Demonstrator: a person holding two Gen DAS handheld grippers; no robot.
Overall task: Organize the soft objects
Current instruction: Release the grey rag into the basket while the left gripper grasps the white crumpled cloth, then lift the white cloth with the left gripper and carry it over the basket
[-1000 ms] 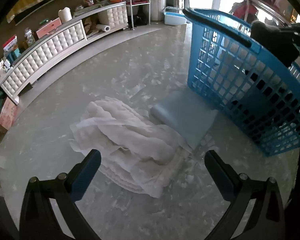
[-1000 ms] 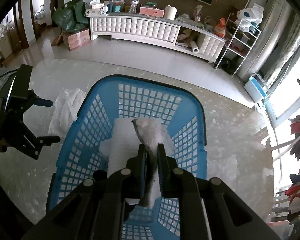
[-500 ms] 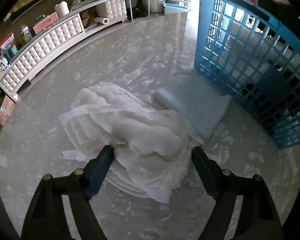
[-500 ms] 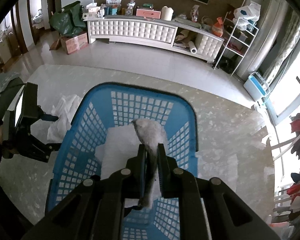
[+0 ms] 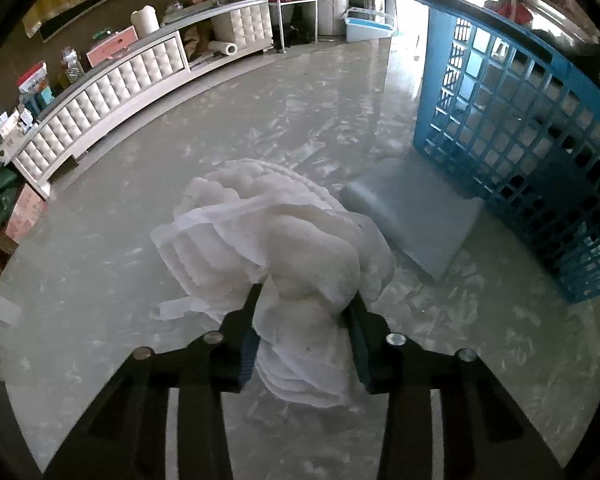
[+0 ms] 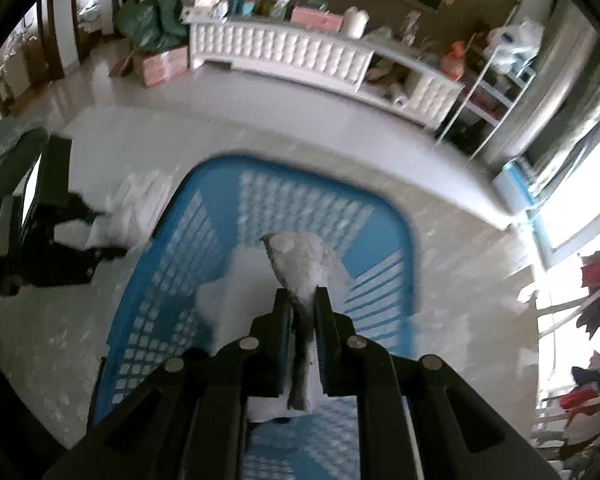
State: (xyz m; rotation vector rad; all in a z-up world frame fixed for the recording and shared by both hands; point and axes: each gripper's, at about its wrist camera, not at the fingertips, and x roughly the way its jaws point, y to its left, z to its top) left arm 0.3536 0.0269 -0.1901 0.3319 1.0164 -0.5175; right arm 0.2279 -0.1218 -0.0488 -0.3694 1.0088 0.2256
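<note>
While the blue basket (image 6: 260,216) stands on the floor, soft items are gripped by both claws.

The white quilted cloth (image 5: 276,240), heaped on the floor beside a grey pad (image 5: 416,216), is clenched by the left gripper (image 5: 304,304); a grey-white cloth (image 6: 300,264) is pinched by the right gripper (image 6: 302,300) above the basket.
</note>
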